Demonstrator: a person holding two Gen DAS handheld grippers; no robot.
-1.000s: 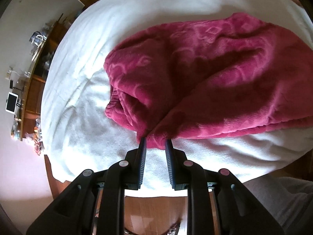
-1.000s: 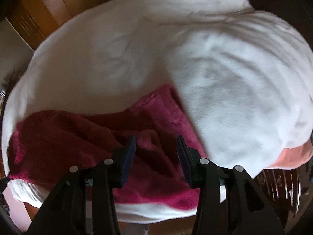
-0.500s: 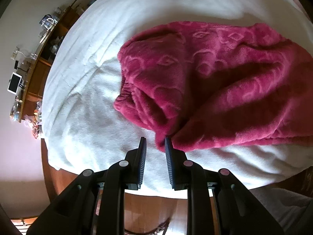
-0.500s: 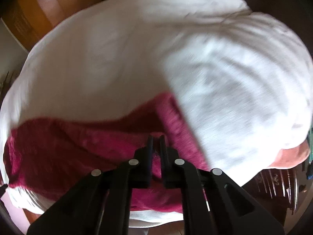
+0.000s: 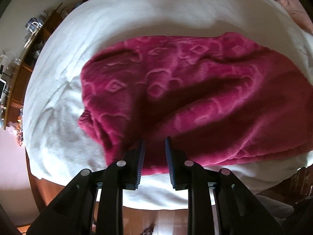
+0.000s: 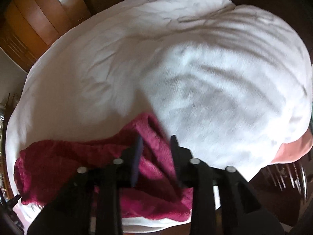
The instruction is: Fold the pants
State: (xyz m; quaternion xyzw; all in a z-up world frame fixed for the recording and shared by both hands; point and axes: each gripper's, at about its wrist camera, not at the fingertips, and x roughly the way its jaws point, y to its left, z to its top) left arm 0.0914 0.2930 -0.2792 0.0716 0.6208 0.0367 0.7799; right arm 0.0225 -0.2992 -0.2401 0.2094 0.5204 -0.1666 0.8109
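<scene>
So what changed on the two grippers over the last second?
The right gripper closed half a second ago and has opened again over the magenta plush fleece pants. The left gripper moved forward over their near edge, jaws open throughout. The pants still lie bunched on the white fleece blanket.

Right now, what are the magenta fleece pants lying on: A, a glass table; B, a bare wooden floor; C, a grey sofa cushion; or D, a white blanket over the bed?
D: the magenta fleece pants lie bunched on the white blanket covering the bed, with white cloth showing on every side of them, while the open left gripper and the open right gripper sit at their near edge.
</scene>
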